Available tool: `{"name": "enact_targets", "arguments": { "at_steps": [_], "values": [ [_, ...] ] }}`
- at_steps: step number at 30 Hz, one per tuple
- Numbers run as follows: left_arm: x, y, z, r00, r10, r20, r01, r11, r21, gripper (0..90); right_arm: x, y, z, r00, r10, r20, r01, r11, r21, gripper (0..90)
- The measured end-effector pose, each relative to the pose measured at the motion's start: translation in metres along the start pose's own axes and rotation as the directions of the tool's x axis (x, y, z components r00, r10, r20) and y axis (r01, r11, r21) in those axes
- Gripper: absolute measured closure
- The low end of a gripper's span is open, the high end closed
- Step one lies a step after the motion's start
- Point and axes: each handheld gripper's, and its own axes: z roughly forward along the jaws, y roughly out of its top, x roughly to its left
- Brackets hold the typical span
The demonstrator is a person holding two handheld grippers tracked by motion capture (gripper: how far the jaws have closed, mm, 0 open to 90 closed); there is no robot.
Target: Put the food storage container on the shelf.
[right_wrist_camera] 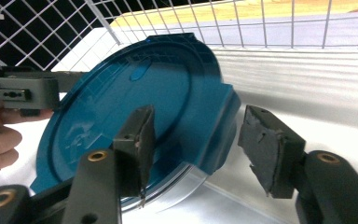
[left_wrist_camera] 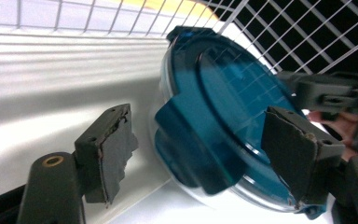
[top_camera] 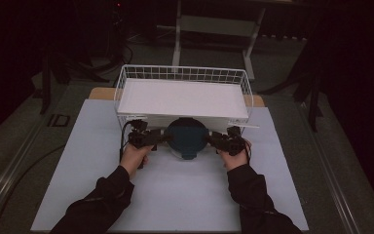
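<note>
With both arms reaching over the white surface point(top_camera: 175, 195), I hold my left hand-held gripper point(top_camera: 152, 138) and right hand-held gripper point(top_camera: 217, 140) against opposite sides of the blue lid point(top_camera: 187, 138). Each has its jaws spread, a lid tab between them, not clamped. The lid sits just before the wire basket point(top_camera: 126, 78).
</note>
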Motion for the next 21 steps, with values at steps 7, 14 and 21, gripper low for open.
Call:
{"name": "enact_targets", "arguments": {
  "at_steps": [7, 14, 21],
  "values": [
    [-0.011, -0.008, -0.007, 0.9999, 0.009, 0.009, -0.008, 0.9998, -0.016, 14.5, 0.007, -0.006, -0.009, 0.9992, -0.037, -0.017, 0.037, 0.999, -0.002, 41.9],
    [-0.024, -0.020, -0.018, 0.9977, 0.061, 0.028, -0.062, 0.9978, 0.022, 10.2, 0.019, -0.011, -0.024, 0.9980, -0.058, -0.026, 0.058, 0.998, 0.002, 42.7],
    [-0.037, -0.030, -0.035, 0.9940, 0.087, 0.067, -0.090, 0.9950, 0.044, 1.7, 0.035, -0.023, -0.039, 0.9969, -0.049, -0.063, 0.049, 0.999, -0.001, 45.8]
  ]
}}
